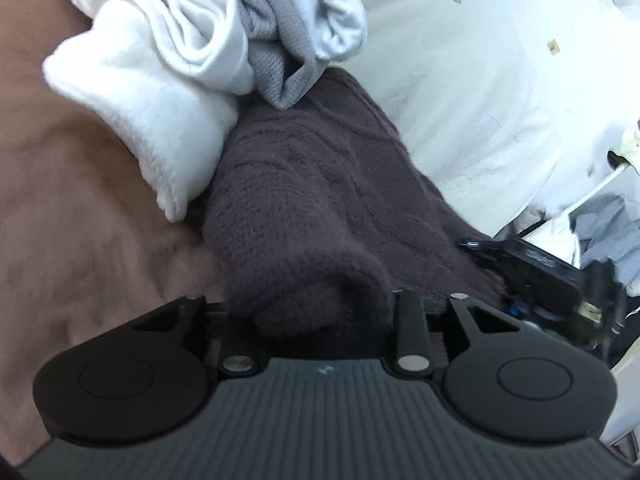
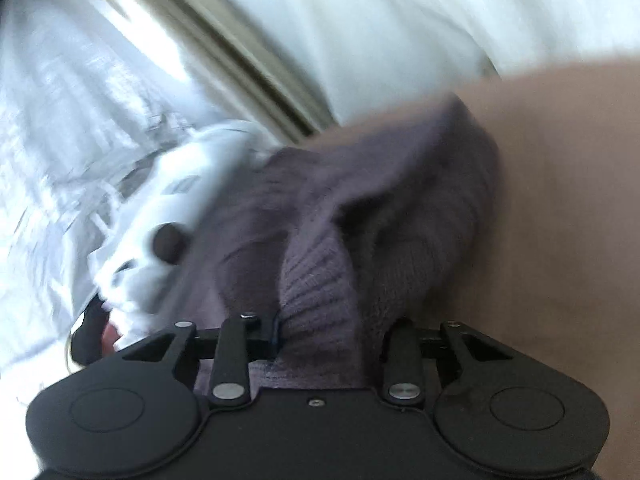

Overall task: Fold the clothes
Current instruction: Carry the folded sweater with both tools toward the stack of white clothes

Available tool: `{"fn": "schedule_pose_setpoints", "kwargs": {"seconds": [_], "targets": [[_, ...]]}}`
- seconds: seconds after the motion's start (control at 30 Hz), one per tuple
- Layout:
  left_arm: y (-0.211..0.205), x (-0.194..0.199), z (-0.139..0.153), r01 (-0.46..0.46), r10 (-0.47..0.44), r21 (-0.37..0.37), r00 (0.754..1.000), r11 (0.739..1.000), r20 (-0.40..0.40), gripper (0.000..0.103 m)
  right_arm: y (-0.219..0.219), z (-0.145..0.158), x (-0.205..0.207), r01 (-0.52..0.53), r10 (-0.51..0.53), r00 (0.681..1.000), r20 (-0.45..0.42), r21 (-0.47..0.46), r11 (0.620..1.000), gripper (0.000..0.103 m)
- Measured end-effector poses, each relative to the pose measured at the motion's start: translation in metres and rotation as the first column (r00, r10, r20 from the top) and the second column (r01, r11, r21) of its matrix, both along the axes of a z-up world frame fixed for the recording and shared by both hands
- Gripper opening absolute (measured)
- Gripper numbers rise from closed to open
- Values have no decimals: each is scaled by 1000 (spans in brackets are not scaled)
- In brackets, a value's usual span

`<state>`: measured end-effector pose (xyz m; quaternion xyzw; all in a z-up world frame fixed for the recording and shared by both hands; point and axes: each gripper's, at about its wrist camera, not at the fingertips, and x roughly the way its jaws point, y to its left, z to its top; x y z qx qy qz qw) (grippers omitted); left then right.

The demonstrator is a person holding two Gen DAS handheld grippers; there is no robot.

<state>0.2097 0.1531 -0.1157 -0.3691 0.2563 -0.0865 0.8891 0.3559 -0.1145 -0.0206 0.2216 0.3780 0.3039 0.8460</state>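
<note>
A: Left gripper (image 1: pixel 320 312) has a rolled fold of the dark purple knit sweater (image 1: pixel 312 200) bunched in its mouth; whether it pinches, I cannot tell. Right gripper (image 2: pixel 320 340) is clamped on the ribbed hem (image 2: pixel 316 280).

B: Handling?

A: Soft, thick, limp; it'll sag and stretch, so take edges and corners.

B: Obstacles?

A: Ahead-left of the left gripper, a white fleece garment (image 1: pixel 152 120) and grey knit (image 1: pixel 276 52) touch the sweater on the brown bed cover (image 1: pixel 72 220).
</note>
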Motion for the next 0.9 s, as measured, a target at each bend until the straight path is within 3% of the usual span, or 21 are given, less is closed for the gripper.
{"fn": "schedule_pose_setpoints", "kwargs": {"seconds": [0.1,0.13,0.2,0.27,0.33,0.4,0.43,0.5,0.53,0.6,0.63,0.67,0.7,0.73,0.83,0.9], "targets": [[0,-16,42,3,-7,111,1000,994,28,26,2,27,-29,-13,13,1000,-2,25,1000,36],[6,-23,54,7,-9,104,1000,995,21,26,3,31,-41,-16,16,1000,-11,2,1000,36],[29,-44,62,3,-3,21,1000,1000,-14,26,6,33,-66,-38,36,999,-37,-61,997,43],[44,-61,51,-4,2,-40,998,999,-57,26,6,19,-83,-57,52,993,-109,-47,997,56],[56,-75,29,2,-9,-62,994,998,-111,28,-5,-9,-95,-27,29,983,-181,18,999,57],[67,-82,-1,-33,10,-126,984,992,-178,33,-24,-38,-105,101,-68,964,-255,115,988,59],[71,-80,-11,-54,19,-185,983,981,-183,34,-34,-49,-109,160,-106,954,-281,177,971,62],[74,-75,-19,-56,14,-257,987,965,-163,45,-48,-64,-110,245,-154,941,-301,291,925,71],[72,-72,-19,-44,6,-249,988,967,-153,50,-52,-68,-107,270,-179,938,-297,303,914,79],[61,-61,-18,-3,-23,-180,989,984,-145,61,-52,-71,-91,312,-236,933,-272,280,908,80],[55,-55,-19,23,-46,-154,987,988,-153,60,-46,-72,-80,321,-252,932,-261,270,908,81],[49,-53,-22,39,-66,-173,986,984,-151,49,-39,-73,-68,324,-259,932,-253,263,909,82],[43,-51,-26,50,-81,-213,987,976,-142,31,-27,-70,-58,304,-253,941,-225,230,925,76],[38,-50,-22,56,-82,-186,988,981,-132,31,-11,-63,-51,265,-234,955,-180,173,949,47],[22,-51,13,64,-60,33,994,997,-89,26,24,-33,-44,192,-190,980,-61,34,981,41],[22,-58,36,55,-51,71,997,996,-53,26,33,-2,-53,155,-155,988,11,-18,988,39]]}}
